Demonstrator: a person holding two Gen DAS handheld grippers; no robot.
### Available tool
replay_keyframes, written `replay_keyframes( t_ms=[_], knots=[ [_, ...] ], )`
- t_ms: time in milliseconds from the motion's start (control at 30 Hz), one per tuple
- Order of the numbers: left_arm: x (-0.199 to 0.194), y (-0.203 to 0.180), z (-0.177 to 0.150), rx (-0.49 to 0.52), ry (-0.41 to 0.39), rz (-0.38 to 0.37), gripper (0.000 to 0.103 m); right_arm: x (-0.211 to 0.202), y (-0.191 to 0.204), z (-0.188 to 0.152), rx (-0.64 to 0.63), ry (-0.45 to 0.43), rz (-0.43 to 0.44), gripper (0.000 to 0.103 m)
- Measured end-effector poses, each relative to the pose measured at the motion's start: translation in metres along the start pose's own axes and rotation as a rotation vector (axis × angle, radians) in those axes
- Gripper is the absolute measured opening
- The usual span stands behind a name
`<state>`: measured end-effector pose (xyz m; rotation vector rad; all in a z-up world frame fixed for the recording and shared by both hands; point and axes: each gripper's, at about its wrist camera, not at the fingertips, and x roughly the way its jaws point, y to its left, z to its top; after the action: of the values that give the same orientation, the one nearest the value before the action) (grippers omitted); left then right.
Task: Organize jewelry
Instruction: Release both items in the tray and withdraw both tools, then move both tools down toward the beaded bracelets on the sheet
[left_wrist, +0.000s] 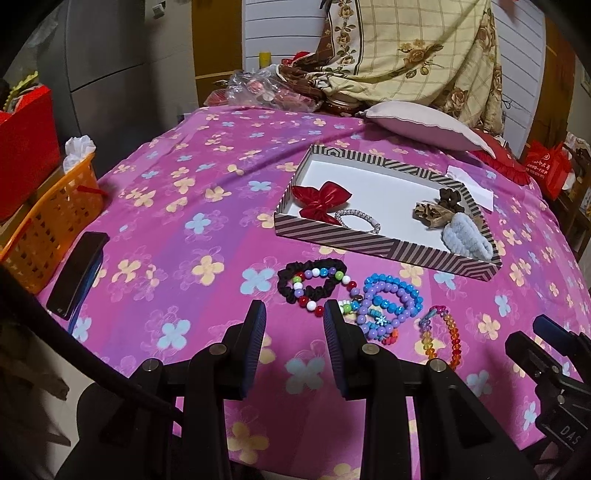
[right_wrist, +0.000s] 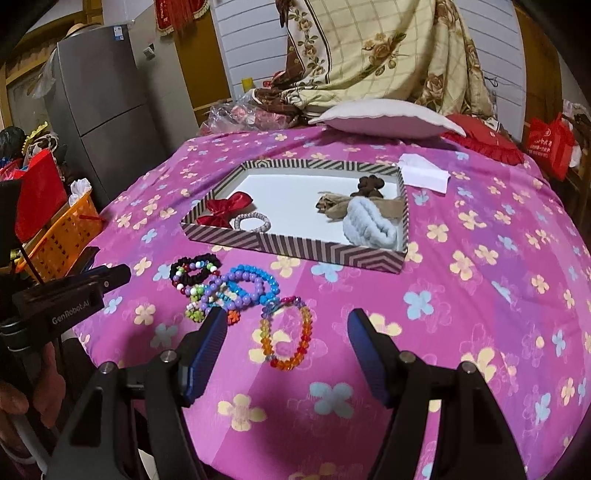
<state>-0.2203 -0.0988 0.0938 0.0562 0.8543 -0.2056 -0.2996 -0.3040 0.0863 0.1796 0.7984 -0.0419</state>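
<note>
A striped box lid (left_wrist: 388, 254) (right_wrist: 295, 249) lies on the pink flowered cloth. It holds a red bow (left_wrist: 321, 201) (right_wrist: 227, 208), a silver bracelet (left_wrist: 358, 220) (right_wrist: 253, 222), a light blue scrunchie (left_wrist: 467, 234) (right_wrist: 369, 225) and brown hair ties (left_wrist: 448, 195). In front lie a black scrunchie (left_wrist: 312, 282) (right_wrist: 194, 271), blue and purple bead bracelets (left_wrist: 391, 302) (right_wrist: 247, 288) and a rainbow bracelet (left_wrist: 441, 336) (right_wrist: 286, 334). My left gripper (left_wrist: 294, 314) is open just short of the scrunchie. My right gripper (right_wrist: 286, 323) is open around the rainbow bracelet, above it.
An orange basket (left_wrist: 48, 236) (right_wrist: 62, 236) and a black phone (left_wrist: 77, 273) sit at the left edge. A pale pillow (left_wrist: 424, 125) (right_wrist: 384, 118), a folded paper (right_wrist: 424, 173) and heaped bedding lie behind the lid. A grey fridge (right_wrist: 99, 107) stands at the left.
</note>
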Motion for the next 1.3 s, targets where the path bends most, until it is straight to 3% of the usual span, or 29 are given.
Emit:
replay_keyframes(
  t_ms=[1033, 1300],
  knots=[
    [0.016, 0.003, -0.009, -0.010, 0.046, 0.005, 0.025, 0.017, 0.008, -0.006, -0.032, 0.059, 0.025, 0.071],
    [0.024, 0.035, -0.007, -0.112, 0.094, -0.061, 0.024, 0.033, 0.011, -0.004, -0.060, 0.075, 0.046, 0.071]
  ],
)
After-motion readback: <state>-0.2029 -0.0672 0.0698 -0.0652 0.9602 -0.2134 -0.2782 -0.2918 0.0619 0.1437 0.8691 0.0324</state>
